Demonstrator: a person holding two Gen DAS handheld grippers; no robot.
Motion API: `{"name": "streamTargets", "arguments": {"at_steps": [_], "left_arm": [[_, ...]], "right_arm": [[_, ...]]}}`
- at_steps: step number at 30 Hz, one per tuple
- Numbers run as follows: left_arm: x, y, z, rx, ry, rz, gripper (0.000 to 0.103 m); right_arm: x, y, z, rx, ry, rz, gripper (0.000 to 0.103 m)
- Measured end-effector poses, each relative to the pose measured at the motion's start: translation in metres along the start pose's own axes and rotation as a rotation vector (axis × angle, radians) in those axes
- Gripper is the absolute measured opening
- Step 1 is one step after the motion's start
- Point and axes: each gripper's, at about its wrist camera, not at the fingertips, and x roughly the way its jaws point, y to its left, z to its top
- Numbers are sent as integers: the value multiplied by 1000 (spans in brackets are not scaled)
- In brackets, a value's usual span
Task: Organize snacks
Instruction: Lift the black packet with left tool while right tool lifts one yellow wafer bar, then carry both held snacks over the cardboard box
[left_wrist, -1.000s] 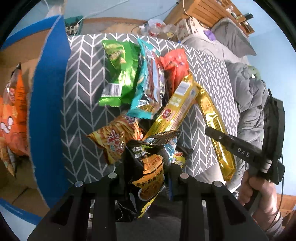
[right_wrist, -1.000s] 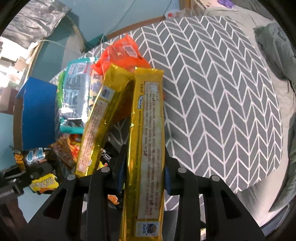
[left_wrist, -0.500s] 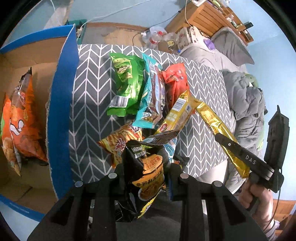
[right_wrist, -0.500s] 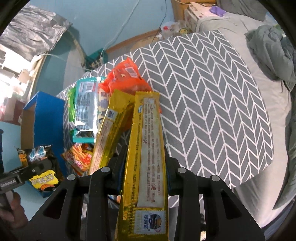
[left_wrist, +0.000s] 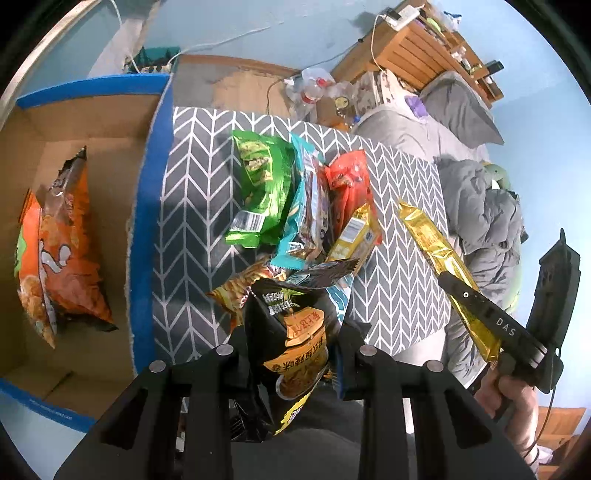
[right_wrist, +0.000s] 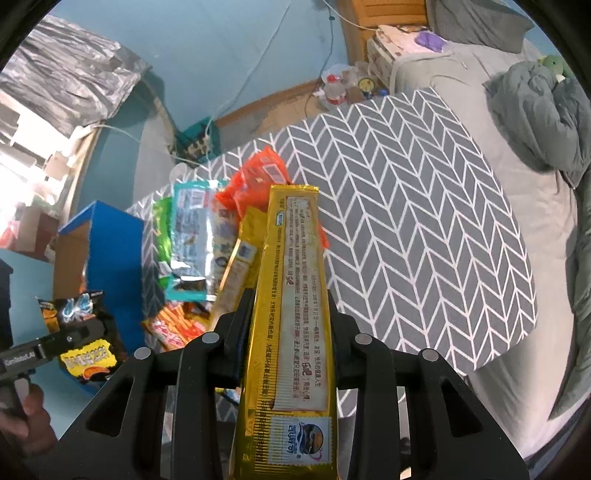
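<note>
Black snack bag (left_wrist: 295, 339) clamped in left gripper (left_wrist: 295, 354), gold packet (right_wrist: 295, 295) clamped in right gripper (right_wrist: 291, 332); both lifted higher off snack pile (left_wrist: 295, 206) than second earlier. Cardboard box (left_wrist: 147, 206) left of pile, more interior exposed. Herringbone cloth (right_wrist: 424, 240) right of pile bare to edge.

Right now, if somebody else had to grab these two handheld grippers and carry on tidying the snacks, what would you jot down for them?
Left gripper: shut on a black snack bag, held above the table.
Right gripper: shut on a long gold packet, also held clear of the table.
Cardboard box, beside the table: already holds orange chip bags.
Left on the chevron tablecloth: a green bag, a teal bag, a red-orange bag, a second gold packet and a striped orange bag.
Next, probably: drop both held snacks in the box, then fetch the rest.
</note>
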Motion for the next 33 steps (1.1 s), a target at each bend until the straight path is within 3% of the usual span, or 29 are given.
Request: {"name": "streamTargets", "arguments": {"at_steps": [13, 33], "left_arm": [[-42, 23, 2, -58, -83, 3, 29], [-95, 105, -15, -193, -196, 61, 29]], "right_arm": [[-22, 46, 15, -70, -30, 67, 32], [1, 171, 10, -310, 11, 192, 32]]}}
